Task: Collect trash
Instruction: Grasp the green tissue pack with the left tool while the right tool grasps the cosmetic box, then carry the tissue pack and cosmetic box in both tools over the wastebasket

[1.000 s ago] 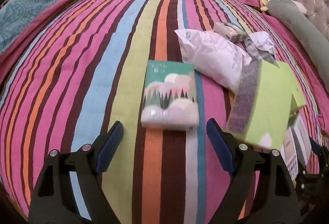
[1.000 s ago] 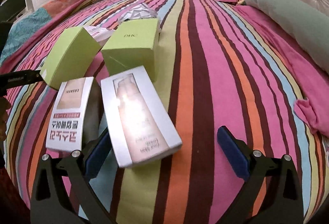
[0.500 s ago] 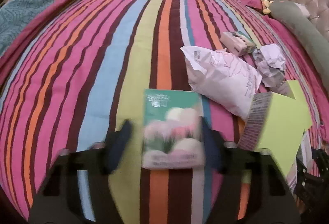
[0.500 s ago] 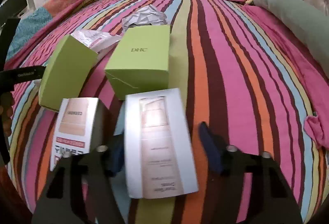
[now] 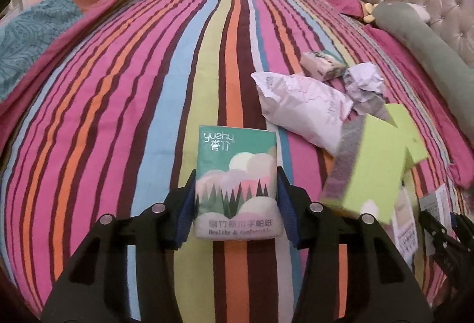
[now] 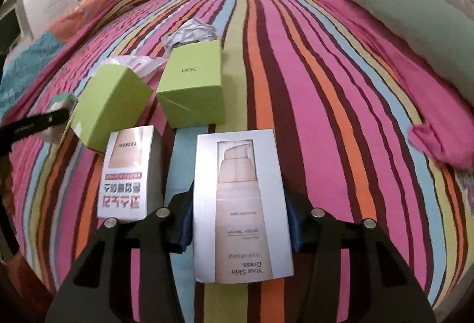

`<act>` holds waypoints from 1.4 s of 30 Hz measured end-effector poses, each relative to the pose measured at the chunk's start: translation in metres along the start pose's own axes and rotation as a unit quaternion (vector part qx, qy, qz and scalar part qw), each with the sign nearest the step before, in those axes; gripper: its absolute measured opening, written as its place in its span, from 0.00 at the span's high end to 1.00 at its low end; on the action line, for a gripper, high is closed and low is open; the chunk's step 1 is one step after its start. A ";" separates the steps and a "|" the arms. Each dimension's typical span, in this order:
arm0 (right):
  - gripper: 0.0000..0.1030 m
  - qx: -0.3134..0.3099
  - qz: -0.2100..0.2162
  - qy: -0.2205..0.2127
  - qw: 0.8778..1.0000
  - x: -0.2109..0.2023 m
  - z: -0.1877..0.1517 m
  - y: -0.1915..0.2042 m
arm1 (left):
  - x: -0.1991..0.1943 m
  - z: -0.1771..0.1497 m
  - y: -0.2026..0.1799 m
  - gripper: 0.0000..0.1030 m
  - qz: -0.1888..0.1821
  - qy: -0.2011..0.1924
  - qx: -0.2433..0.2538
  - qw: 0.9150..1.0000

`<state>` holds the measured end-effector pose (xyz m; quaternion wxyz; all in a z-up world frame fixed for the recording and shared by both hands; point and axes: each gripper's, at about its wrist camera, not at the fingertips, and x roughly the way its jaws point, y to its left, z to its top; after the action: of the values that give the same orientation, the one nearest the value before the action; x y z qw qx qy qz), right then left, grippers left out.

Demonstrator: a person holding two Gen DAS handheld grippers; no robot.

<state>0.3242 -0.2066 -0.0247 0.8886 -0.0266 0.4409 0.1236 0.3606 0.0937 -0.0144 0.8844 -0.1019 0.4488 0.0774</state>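
While both tongs have just been closing, left tongs [image 5: 235, 215] clamp green forest-print tissue pack [image 5: 237, 184], right tongs [image 6: 238, 222] clamp silver cosmetics carton [image 6: 241, 204], striped bed [image 5: 133, 86] beneath.

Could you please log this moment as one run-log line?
left gripper: shut on tissue pack | right gripper: shut on silver box | bed: trash remains

Striped bedspread [image 5: 124, 104]: pink, orange, pale blue, lime, maroon bands. Tissue pack [image 5: 237, 181] at 6 o'clock in the left view: teal-green, white and pink clouds, dark pines. Cosmetic box [image 6: 241, 204] at 6 o'clock in the right view: silver-white, beige bottle print. Two boxes [image 6: 192, 92] toward 10 o'clock: lime green. Bolster [image 6: 414, 35] at 2 o'clock: sage green.
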 end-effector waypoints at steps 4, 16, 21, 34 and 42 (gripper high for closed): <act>0.55 0.044 0.009 0.007 0.999 -0.011 -0.011 -0.008 | -0.021 -0.014 0.004 0.52 -0.011 -0.006 -0.006 1.000; 0.55 0.076 0.026 -0.003 0.997 -0.053 -0.045 0.001 | -0.074 -0.071 0.009 0.52 -0.035 -0.013 0.000 0.999; 0.55 0.100 0.045 -0.006 0.994 -0.072 -0.066 0.003 | -0.097 -0.103 0.010 0.52 -0.051 -0.014 0.006 0.999; 0.55 0.104 0.074 -0.006 0.992 -0.111 -0.125 0.026 | -0.145 -0.199 -0.002 0.52 -0.079 0.005 0.050 0.996; 0.55 0.121 0.076 0.029 0.989 -0.114 -0.163 0.037 | -0.157 -0.242 -0.013 0.52 -0.094 0.032 0.070 0.993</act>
<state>0.1223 -0.2188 -0.0321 0.8601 0.1117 0.4788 0.1359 0.0841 0.0132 -0.0254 0.8779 -0.0835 0.4698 -0.0408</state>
